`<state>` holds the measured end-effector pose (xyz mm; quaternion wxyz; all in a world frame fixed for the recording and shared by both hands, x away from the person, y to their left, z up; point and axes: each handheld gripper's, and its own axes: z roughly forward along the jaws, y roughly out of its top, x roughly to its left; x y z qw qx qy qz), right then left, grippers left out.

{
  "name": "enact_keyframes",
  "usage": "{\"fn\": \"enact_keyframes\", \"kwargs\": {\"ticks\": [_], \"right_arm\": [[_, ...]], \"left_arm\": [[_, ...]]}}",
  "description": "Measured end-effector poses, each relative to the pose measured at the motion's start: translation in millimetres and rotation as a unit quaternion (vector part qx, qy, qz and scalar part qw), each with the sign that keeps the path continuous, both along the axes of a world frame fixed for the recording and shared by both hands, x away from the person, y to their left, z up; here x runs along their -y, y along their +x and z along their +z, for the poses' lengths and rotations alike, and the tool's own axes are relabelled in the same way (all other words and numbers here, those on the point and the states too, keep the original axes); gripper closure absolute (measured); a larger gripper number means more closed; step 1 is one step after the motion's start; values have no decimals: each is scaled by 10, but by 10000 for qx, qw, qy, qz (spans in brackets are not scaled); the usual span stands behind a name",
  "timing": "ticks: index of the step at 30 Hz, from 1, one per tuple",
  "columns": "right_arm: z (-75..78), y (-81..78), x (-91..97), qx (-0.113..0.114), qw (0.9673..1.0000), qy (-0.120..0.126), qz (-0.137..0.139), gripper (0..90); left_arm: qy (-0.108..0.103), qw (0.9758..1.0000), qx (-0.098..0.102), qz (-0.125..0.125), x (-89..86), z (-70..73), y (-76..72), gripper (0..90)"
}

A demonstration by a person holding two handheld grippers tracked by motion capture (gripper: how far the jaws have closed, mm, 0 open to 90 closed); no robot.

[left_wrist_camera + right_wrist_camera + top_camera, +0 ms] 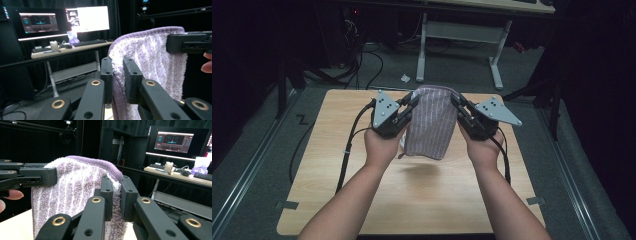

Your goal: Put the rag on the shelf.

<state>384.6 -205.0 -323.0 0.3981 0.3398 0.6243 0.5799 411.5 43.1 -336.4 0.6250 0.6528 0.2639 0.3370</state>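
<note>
A purple striped towel [430,122] hangs folded in the air above the wooden table [337,165], held by its two upper corners. My left gripper [412,102] is shut on the towel's left corner; in the left gripper view its jaws pinch the fluffy towel [150,57] edge at my left gripper [117,75]. My right gripper [455,102] is shut on the right corner, and in the right gripper view the towel [72,187] is clamped between the jaws of my right gripper [117,192]. Each gripper view shows the other gripper across the towel.
A white-legged desk [462,35] stands beyond the table, with cables [362,65] on the floor to its left. Monitors [87,18] and keyboards sit on that desk. A metal rail [247,170] runs along the floor on the left.
</note>
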Motion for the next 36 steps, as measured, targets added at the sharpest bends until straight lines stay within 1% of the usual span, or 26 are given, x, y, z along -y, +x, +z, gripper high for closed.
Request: {"fn": "enact_keyframes", "kwargs": {"ticks": [2, 4, 5, 6, 7, 10, 13, 15, 16, 17, 18, 19, 20, 21, 22, 23, 24, 25, 26, 27, 28, 30, 31, 32, 34, 36], "right_arm": [[7, 99, -23, -44, 10000, 47, -1, 832], [21, 241, -66, -95, 9999, 54, 5, 833], [30, 279, -80, -99, 9999, 42, 4, 833], [30, 279, -80, -99, 9999, 42, 4, 833], [38, 312, -91, -92, 10000, 38, 3, 833], [56, 428, -113, -57, 10000, 30, -9, 833], [48, 477, -99, -63, 9999, 74, -30, 833], [37, 574, -73, -110, 9998, 161, -72, 833], [37, 574, -73, -110, 9998, 161, -72, 833], [42, 610, -71, -139, 9998, 134, -94, 832], [48, 639, -71, -168, 9997, 120, -100, 832], [57, 677, -68, -194, 9997, 94, -113, 832], [67, 709, -66, -229, 9996, 91, -131, 832], [93, 791, -63, -240, 9996, 28, -154, 832], [102, 815, -62, -253, 9996, 28, -153, 832], [115, 848, -62, -266, 9995, 9, -173, 832], [122, 878, -66, -250, 9995, -25, -186, 831], [129, 911, -75, -257, 9994, -116, -217, 831], [129, 911, -75, -257, 9994, -116, -217, 831], [127, 978, -88, -280, 9991, -201, -232, 831], [127, 978, -88, -280, 9991, -201, -232, 831], [103, 1066, -110, -279, 9988, -307, -265, 829], [103, 1066, -110, -279, 9988, -307, -265, 829], [91, 1099, -117, -323, 9986, -318, -268, 829], [46, 1197, -136, -408, 9979, -426, -284, 829], [27, 1227, -135, -451, 9976, -445, -277, 828]], "left_arm": [[48, 9999, -27, 85, -12, -1, 105, 795], [94, 9998, 20, 179, -30, 9, 187, 797], [44, 9999, -52, 151, -31, 12, 219, 797], [23, 9998, -20, 187, -46, 23, 255, 797], [-49, 9997, -94, 199, -54, 35, 286, 797], [-107, 9996, -78, 235, -62, 70, 350, 797], [-145, 9995, -175, 200, -50, 83, 414, 796], [-13, 9996, -124, 236, -31, 72, 446, 796], [20, 9996, -132, 261, -16, 69, 463, 796], [37, 9995, -134, 278, -9, 70, 476, 796], [73, 9995, -71, 302, -6, 79, 502, 796], [67, 9994, -137, 299, 2, 83, 520, 795], [74, 9994, -154, 315, 9, 93, 545, 795], [76, 9993, -145, 339, 19, 101, 576, 794], [130, 9992, -93, 378, 21, 110, 599, 794], [170, 9989, -116, 425, 31, 115, 623, 793], [188, 9989, -82, 411, 39, 115, 646, 792], [204, 9989, -95, 421, 40, 113, 673, 791], [235, 9986, -94, 460, 34, 113, 709, 791], [201, 9985, -155, 476, 29, 107, 755, 788], [152, 9985, -228, 472, 26, 98, 778, 786], [129, 9980, -346, 522, 21, 85, 852, 782], [185, 9975, -364, 569, 27, 78, 884, 782], [240, 9970, -392, 629, 36, 69, 919, 781], [265, 9963, -458, 676, 39, 54, 966, 779], [451, 9948, -495, 773, 60, 26, 1010, 778]]}}
